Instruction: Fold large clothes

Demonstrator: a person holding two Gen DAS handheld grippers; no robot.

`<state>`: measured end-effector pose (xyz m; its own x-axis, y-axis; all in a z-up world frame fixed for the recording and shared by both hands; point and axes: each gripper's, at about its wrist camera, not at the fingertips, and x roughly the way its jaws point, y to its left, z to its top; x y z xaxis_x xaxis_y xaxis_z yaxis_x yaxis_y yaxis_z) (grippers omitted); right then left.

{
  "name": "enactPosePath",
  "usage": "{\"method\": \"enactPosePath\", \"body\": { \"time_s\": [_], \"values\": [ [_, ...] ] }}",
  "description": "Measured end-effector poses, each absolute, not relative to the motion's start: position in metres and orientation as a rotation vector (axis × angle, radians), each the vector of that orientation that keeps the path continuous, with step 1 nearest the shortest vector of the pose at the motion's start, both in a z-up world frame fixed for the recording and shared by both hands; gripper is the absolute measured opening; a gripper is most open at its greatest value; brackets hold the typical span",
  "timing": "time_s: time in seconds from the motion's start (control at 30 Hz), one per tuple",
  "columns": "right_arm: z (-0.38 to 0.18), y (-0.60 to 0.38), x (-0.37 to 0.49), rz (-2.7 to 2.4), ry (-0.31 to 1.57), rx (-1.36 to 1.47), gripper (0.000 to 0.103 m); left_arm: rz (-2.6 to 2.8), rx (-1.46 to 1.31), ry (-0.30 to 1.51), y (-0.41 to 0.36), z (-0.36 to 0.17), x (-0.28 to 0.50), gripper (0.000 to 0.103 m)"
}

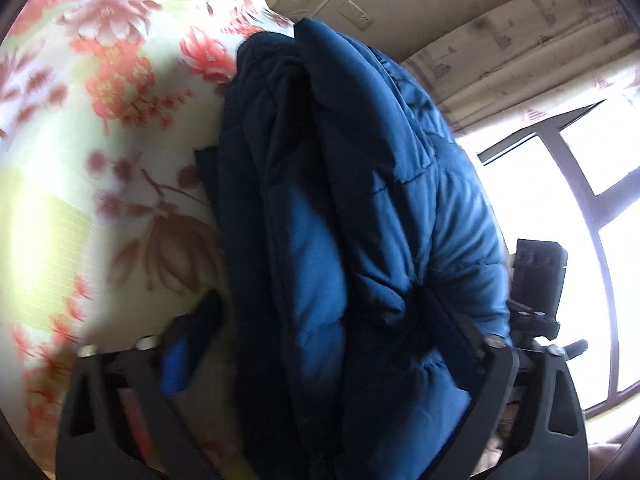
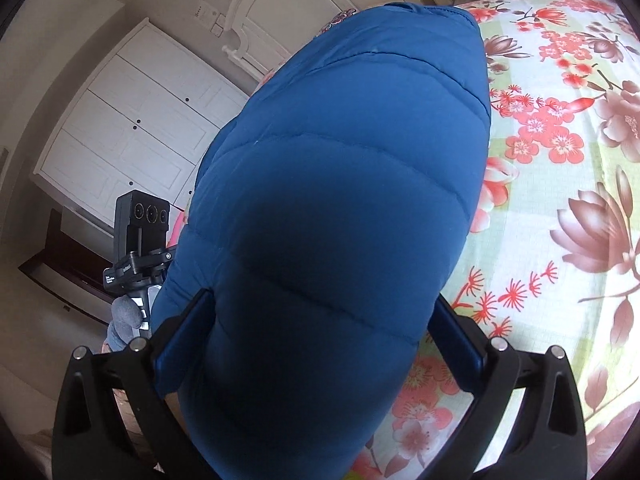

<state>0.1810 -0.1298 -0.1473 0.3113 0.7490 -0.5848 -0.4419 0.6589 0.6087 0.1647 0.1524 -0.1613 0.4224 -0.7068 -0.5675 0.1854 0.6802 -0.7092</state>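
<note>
A puffy blue quilted jacket (image 1: 360, 220) lies bundled lengthwise on the floral bedsheet (image 1: 100, 128). My left gripper (image 1: 320, 300) straddles one end of it. Its right pad digs into the padding, while a strip of sheet shows between the left pad (image 1: 180, 360) and the jacket. In the right wrist view the jacket (image 2: 340, 200) fills the space between the jaws of my right gripper (image 2: 322, 298). Both of that gripper's pads lie against the fabric, which bulges past the left finger (image 2: 188, 332). The near end of the jacket is hidden below both cameras.
The sheet (image 2: 560, 168) stretches out to the right of the jacket. A white wardrobe (image 2: 132, 128) and door stand beyond the bed. A bright window (image 1: 560, 208) and curtain (image 1: 500, 52) are on the other side. A grey-gloved hand (image 2: 124, 316) holds the other gripper's handle.
</note>
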Motion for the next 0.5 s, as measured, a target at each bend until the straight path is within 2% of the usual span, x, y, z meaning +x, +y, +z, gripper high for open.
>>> {"method": "enactPosePath", "body": {
  "time_s": [0.03, 0.07, 0.17, 0.23, 0.3, 0.5],
  "values": [
    [-0.142, -0.130, 0.176, 0.808, 0.949, 0.353, 0.089, -0.609, -0.633, 0.964, 0.153, -0.164, 0.162, 0.078],
    [-0.140, -0.128, 0.171, 0.803, 0.923, 0.332, 0.085, -0.611, -0.630, 0.939, 0.152, -0.164, 0.158, 0.067],
    [-0.131, -0.123, 0.155, 0.787, 0.846, 0.258, 0.070, -0.587, -0.604, 0.833, 0.142, -0.153, 0.139, 0.050],
    [-0.122, -0.126, 0.152, 0.776, 0.800, 0.235, 0.061, -0.567, -0.589, 0.801, 0.132, -0.142, 0.134, 0.045],
    [-0.108, -0.136, 0.152, 0.758, 0.745, 0.221, 0.058, -0.580, -0.592, 0.770, 0.120, -0.130, 0.135, 0.043],
    [-0.046, -0.189, 0.189, 0.661, 0.595, 0.184, 0.056, -0.657, -0.592, 0.652, 0.071, -0.081, 0.197, 0.041]
  ]
}}
